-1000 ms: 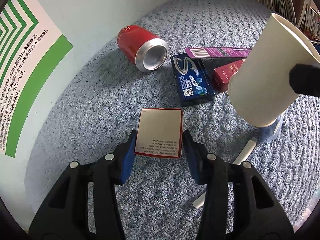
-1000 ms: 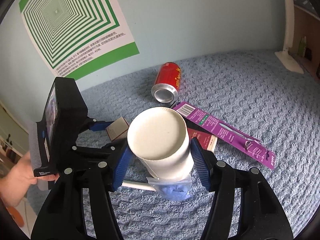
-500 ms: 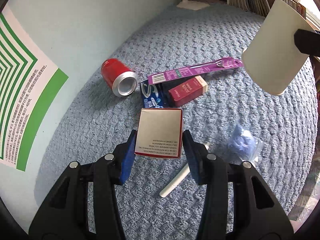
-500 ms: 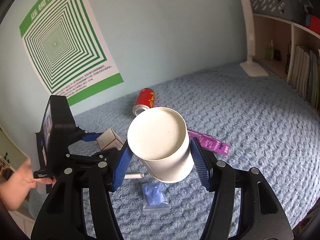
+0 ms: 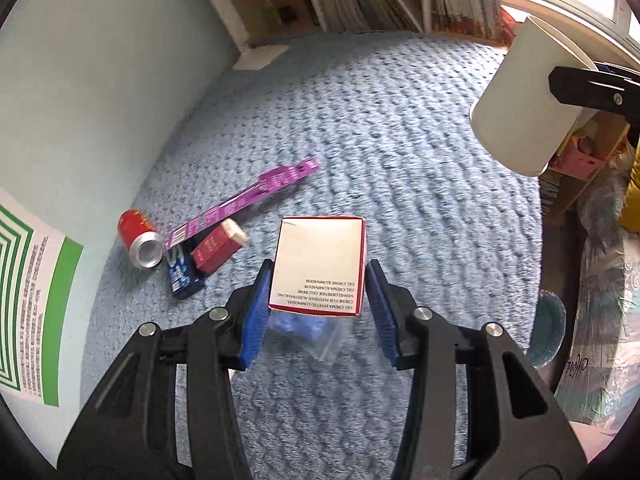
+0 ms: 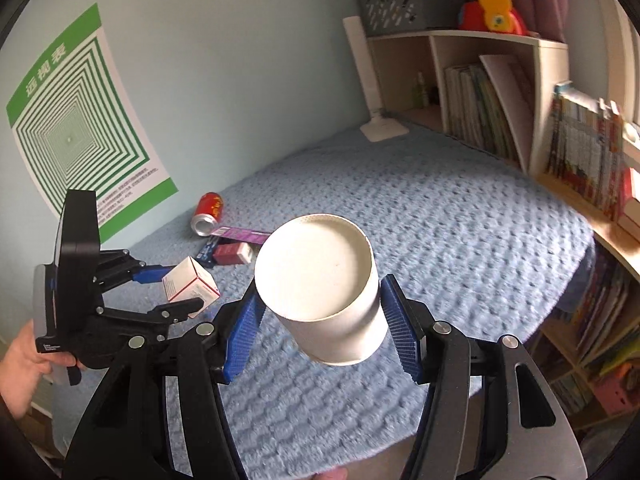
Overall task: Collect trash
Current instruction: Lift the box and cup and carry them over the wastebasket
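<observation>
My left gripper [image 5: 318, 312] is shut on a small white box with red edges [image 5: 320, 264] and holds it high above the blue carpet; it shows in the right wrist view too [image 6: 190, 280]. My right gripper [image 6: 320, 320] is shut on a white paper cup [image 6: 320, 280], bottom facing the camera; the cup also shows in the left wrist view [image 5: 524, 96]. On the carpet lie a red can [image 5: 140, 236], a purple package [image 5: 248, 200], a red box [image 5: 218, 246], a blue gum pack [image 5: 182, 272] and a blue plastic bag [image 5: 312, 332].
A bookshelf [image 6: 500, 100] with books stands along the right and far side. A white lamp base [image 6: 382, 128] sits at the far carpet edge. A green-striped poster [image 6: 76, 128] hangs on the pale wall. A hand [image 6: 28, 356] holds the left gripper.
Both grippers have risen further above the carpet with box and cup still held. The trash on the carpet looks smaller and farther, and the blue bag now sits under the left gripper.
</observation>
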